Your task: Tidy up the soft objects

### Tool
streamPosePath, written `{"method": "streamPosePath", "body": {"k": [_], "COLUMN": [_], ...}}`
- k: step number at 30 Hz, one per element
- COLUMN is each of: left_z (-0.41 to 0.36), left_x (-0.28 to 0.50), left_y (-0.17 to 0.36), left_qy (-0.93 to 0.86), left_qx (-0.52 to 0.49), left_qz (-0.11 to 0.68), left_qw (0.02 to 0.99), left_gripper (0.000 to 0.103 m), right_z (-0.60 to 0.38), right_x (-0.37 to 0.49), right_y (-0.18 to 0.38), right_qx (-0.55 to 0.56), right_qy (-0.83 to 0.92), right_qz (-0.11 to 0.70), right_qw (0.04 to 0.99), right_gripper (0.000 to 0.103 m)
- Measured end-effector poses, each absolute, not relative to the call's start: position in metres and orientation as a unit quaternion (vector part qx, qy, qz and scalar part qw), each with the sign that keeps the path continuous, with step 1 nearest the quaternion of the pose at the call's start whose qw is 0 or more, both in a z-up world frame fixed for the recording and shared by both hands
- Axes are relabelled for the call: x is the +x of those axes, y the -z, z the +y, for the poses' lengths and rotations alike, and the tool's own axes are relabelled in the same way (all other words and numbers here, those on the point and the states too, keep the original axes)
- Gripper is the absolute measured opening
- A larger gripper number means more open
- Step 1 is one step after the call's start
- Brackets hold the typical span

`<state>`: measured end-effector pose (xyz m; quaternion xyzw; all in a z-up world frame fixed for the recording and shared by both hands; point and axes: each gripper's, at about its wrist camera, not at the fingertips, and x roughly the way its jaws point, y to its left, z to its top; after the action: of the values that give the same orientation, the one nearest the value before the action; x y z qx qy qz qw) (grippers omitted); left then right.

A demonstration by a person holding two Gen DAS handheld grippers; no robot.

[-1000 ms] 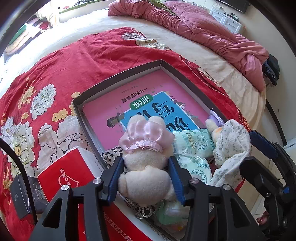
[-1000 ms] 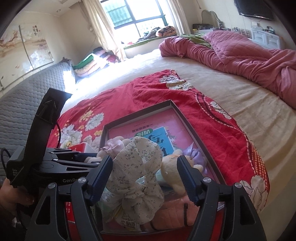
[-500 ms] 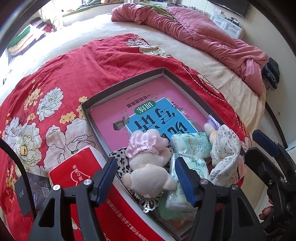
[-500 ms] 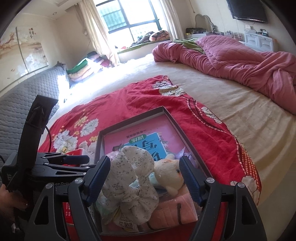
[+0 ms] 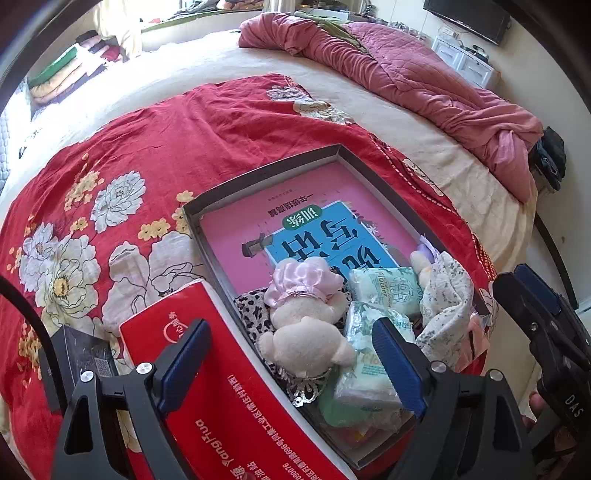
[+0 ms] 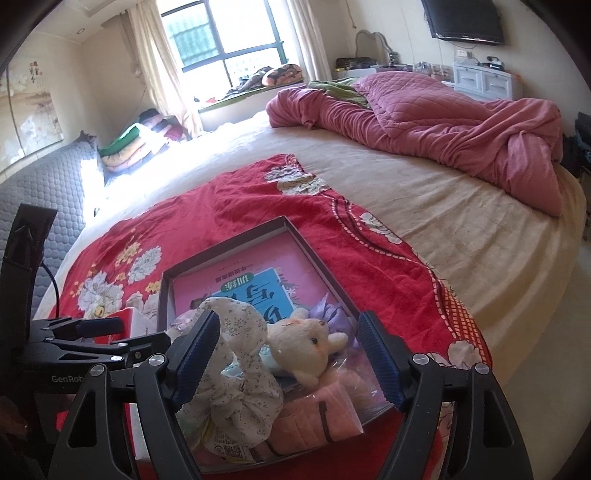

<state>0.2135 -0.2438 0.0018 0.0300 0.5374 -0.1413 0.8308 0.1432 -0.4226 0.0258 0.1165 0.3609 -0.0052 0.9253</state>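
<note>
Tissue packs (image 5: 373, 354) half-buried under toys (image 5: 306, 325)

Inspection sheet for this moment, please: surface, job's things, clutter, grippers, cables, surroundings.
Surface: red floral bedspread over a cream bed.
Job's things: shallow grey box holding a pink book, plush toy with a pink bow, floral scrunchie, cream plush bear, tissue packs.
Clutter: red carton and small black box beside the grey box.
Grippers: left gripper open, jaws just opened, clear of the plush; right gripper open above the scrunchie.
Cables: black cable by the left gripper.
Surroundings: pink quilt, window, wall television.
</note>
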Motion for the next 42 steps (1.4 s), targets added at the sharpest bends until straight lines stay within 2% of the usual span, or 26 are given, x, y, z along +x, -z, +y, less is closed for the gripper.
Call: {"method": "streamPosePath", "body": {"k": [15, 27, 42], "left_z": [-0.223, -0.210, -0.182], "left_x": [0.182, 0.146, 0.096], "left_y": [-0.038, -0.065, -0.087], "left_qy": [0.126, 0.119, 0.091], "left_qx": [0.026, 0.028, 0.029], "left_qz": [0.503, 0.475, 0.454], "left_qw": [0.855, 0.871, 0.886], "left_gripper": [0.088, 0.088, 0.088], "right_z": [-0.399, -0.375, -0.336], "right_x": [0.124, 0.091, 0.038], "right_y": [-0.064, -0.114, -0.143], "right_qx": [0.121, 0.116, 0.096], "right_qy": [0.019, 0.032, 0.037], "right_qz": [0.309, 0.259, 0.238], "right_qw": [0.943, 0.958, 0.966], "right_gripper": [0.079, 0.079, 0.079]}}
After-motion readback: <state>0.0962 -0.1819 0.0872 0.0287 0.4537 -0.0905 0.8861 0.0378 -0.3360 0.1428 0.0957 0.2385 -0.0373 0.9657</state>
